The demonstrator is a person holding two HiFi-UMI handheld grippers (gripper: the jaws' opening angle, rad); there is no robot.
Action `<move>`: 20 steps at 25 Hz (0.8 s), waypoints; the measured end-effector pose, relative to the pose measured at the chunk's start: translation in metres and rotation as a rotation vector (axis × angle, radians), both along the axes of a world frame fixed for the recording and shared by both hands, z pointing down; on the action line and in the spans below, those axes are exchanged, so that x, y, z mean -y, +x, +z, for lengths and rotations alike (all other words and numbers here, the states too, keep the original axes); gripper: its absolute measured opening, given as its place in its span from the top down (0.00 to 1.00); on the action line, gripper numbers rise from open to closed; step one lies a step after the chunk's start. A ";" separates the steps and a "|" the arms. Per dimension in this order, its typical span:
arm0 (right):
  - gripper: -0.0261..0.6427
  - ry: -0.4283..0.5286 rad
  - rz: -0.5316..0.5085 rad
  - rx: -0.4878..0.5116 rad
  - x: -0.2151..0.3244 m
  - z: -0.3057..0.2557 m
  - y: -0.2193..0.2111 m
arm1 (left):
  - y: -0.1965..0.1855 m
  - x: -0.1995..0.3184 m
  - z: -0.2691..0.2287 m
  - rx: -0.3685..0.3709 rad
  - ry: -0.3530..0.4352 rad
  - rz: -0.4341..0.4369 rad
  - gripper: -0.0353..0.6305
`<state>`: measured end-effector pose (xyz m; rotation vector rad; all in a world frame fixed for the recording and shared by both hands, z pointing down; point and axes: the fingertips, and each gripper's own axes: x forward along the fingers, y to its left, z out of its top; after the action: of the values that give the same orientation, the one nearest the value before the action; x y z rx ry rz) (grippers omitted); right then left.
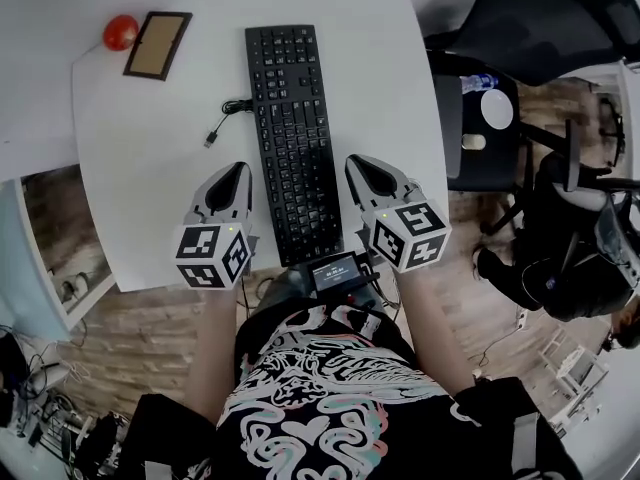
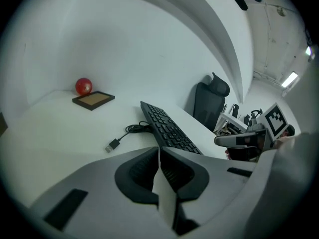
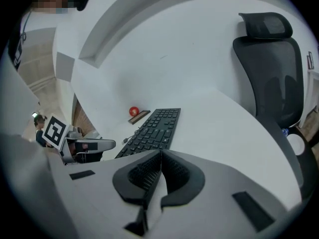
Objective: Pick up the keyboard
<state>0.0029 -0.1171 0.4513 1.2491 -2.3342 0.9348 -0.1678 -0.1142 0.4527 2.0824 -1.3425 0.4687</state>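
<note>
While both sets of jaws are closed on nothing, left gripper (image 1: 232,172) and right gripper (image 1: 362,164) flank the keyboard (image 1: 292,138), flat between them on the table (image 1: 150,178). Risk: unopened jaws just shove it sideways; the cable (image 1: 226,116) may snag.

Bare tabletop (image 1: 140,198) lay open along both long sides of the keyboard (image 1: 291,138); only its loose cable (image 1: 236,107) crossed the left side, with frame (image 1: 158,44) and ball (image 1: 120,32) farther off.
</note>
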 end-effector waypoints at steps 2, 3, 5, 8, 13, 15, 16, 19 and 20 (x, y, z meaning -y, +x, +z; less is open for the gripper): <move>0.92 -0.037 -0.017 0.011 0.003 0.010 -0.004 | 0.002 0.000 0.008 -0.039 -0.039 0.003 0.91; 0.92 -0.052 -0.025 0.019 0.005 0.014 -0.007 | 0.003 -0.001 0.011 -0.064 -0.058 0.003 0.91; 0.92 -0.076 -0.038 0.024 0.008 0.022 -0.012 | 0.002 -0.001 0.017 -0.109 -0.091 -0.003 0.91; 0.92 -0.112 -0.048 0.036 0.012 0.031 -0.016 | 0.001 0.001 0.021 -0.149 -0.115 -0.013 0.91; 0.91 -0.178 -0.070 0.110 0.013 0.037 -0.023 | 0.008 0.003 0.025 -0.236 -0.161 -0.006 0.91; 0.91 -0.200 -0.083 0.119 0.014 0.038 -0.026 | 0.009 0.004 0.027 -0.267 -0.171 -0.016 0.88; 0.88 -0.216 -0.088 0.127 0.014 0.039 -0.028 | 0.009 0.004 0.027 -0.278 -0.172 -0.026 0.85; 0.75 -0.282 -0.108 0.146 0.012 0.042 -0.034 | 0.007 0.005 0.027 -0.340 -0.192 -0.035 0.71; 0.75 -0.299 -0.115 0.137 0.012 0.044 -0.035 | 0.009 0.005 0.027 -0.373 -0.207 -0.028 0.65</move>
<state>-0.0319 -0.1292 0.4954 0.9489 -2.2322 1.3071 -0.1590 -0.1190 0.4796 1.8655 -1.0554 0.1846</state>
